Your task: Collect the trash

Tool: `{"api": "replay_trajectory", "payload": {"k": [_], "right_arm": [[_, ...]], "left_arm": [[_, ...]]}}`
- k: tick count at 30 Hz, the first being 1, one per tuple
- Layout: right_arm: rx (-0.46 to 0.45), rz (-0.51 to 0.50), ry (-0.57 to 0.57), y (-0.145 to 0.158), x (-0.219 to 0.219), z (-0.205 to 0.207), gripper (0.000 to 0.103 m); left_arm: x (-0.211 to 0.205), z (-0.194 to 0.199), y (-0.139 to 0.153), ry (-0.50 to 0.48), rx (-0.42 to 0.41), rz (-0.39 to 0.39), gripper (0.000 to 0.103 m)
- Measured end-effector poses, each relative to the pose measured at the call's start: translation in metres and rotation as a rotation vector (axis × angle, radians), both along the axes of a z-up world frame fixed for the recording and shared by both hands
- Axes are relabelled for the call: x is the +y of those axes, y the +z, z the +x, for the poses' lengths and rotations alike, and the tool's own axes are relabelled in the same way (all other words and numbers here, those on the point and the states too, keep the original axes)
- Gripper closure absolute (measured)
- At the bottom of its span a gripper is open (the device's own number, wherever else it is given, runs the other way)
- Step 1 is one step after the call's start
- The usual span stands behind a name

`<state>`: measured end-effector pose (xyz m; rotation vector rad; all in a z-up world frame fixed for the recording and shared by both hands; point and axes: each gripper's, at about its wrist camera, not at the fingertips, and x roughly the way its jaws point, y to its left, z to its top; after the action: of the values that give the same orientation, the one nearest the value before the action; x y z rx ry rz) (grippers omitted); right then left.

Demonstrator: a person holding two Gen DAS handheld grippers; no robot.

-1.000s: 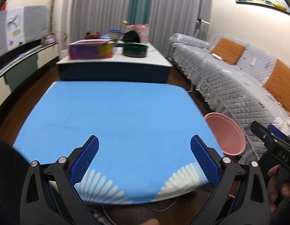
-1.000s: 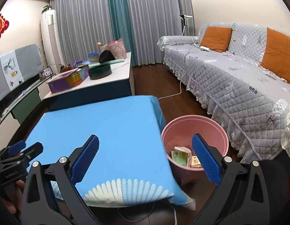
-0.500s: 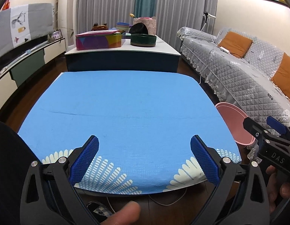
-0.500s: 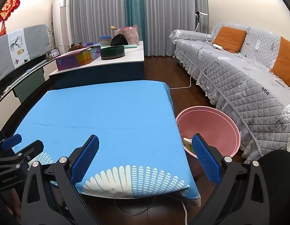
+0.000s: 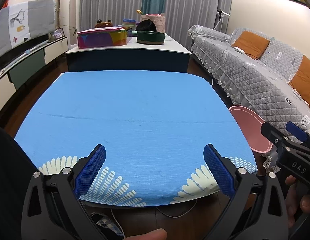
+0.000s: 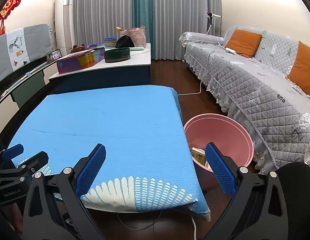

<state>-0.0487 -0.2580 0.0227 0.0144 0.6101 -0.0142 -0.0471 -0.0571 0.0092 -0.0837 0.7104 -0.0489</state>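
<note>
I held my left tool (image 5: 154, 169) and right tool (image 6: 155, 169) wide, both empty. The paper trash (image 6: 198, 156) sat in the round pink plastic bucket (image 6: 231, 128) at three o'clock of the blue-cloth bench (image 6: 107, 118). I judged a slow last look best.

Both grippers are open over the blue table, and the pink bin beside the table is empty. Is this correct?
Not quite. The pink bin is not empty: the right wrist view shows packets lying in it. The rest holds: the left gripper and right gripper are open over the blue table, with the bin beside it.
</note>
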Motion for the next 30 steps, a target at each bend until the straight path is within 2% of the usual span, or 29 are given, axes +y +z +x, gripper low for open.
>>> {"api": "replay_trajectory", "payload": {"k": [30], "right_arm": [[0.004,-0.013,0.008,-0.0032,0.0022,0.0045,0.005]], "left_arm": [[-0.0015,0.0023,-0.0026,0.006,0.007,-0.016,0.008]]}}
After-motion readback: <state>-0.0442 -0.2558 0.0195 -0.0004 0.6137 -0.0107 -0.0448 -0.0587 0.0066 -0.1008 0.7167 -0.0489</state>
